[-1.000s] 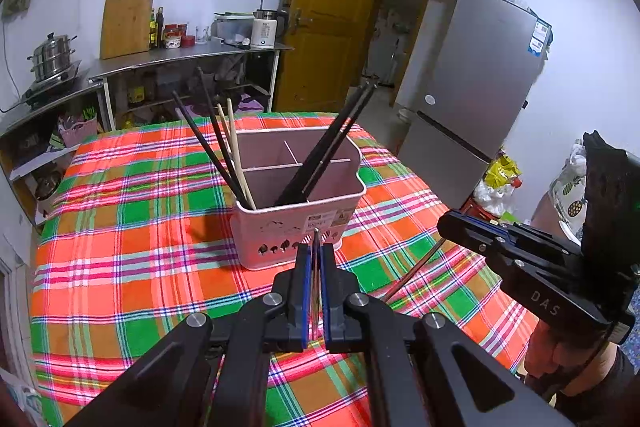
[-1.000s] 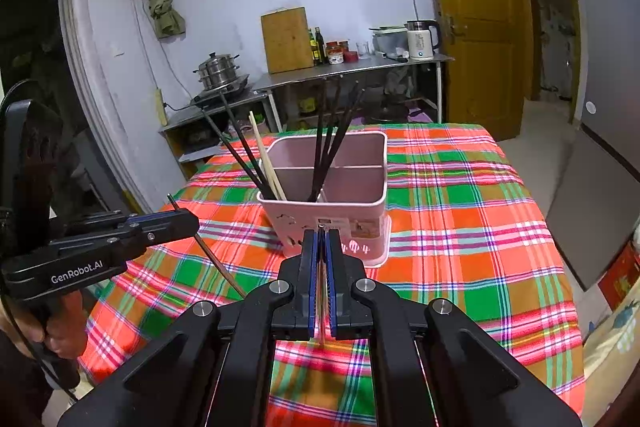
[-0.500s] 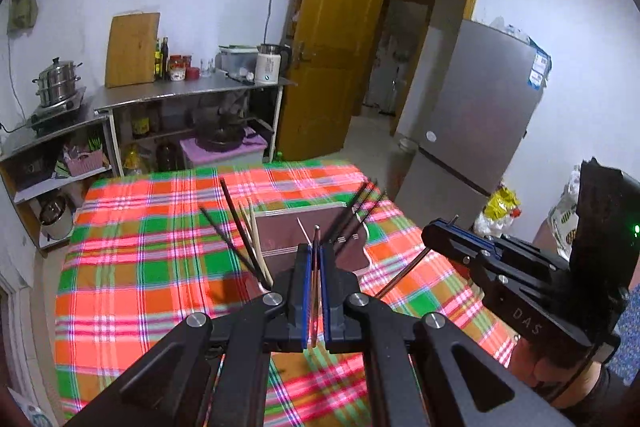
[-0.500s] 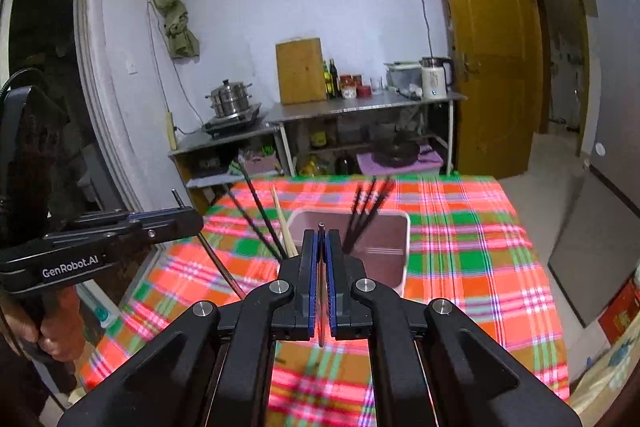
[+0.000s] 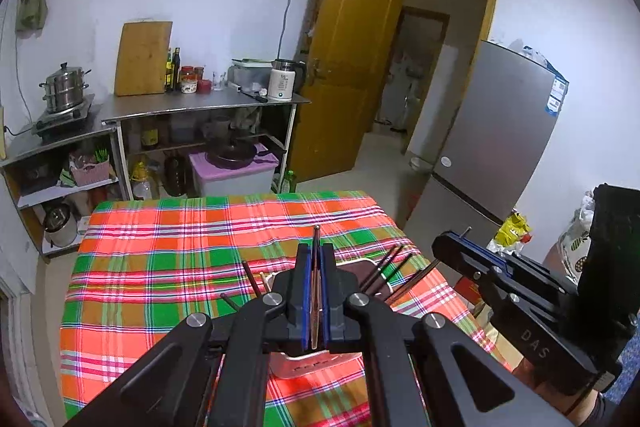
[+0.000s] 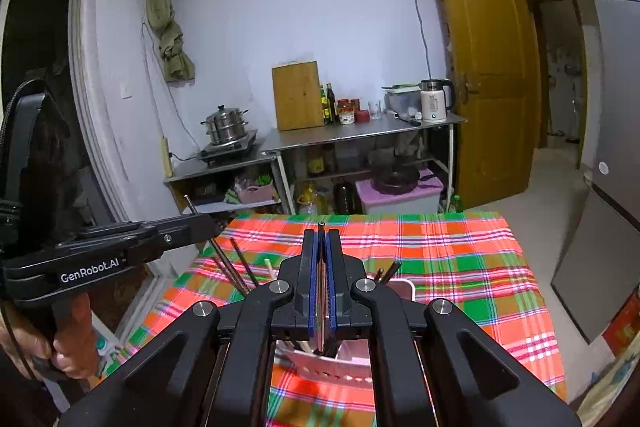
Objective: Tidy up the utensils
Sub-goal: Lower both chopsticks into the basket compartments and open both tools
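In the left wrist view my left gripper is shut on a thin brown chopstick that pokes past the pads. The pink utensil holder lies just below and behind the fingers, mostly hidden, with dark chopsticks leaning out of it. My right gripper hangs at the right, shut on a dark chopstick. In the right wrist view the right gripper clamps its chopstick above the holder. There my left gripper at the left grips a slanted chopstick.
A plaid cloth covers the table. Beyond its far edge stands a steel counter with a kettle, jars, a cutting board and a pot. A grey fridge stands right, beside an open wooden door. A person's hand holds the left handle.
Both grippers have risen and drawn back, each still shut on its chopstick. The holder has slid from in front of the fingers to beneath them, and more of the room shows.
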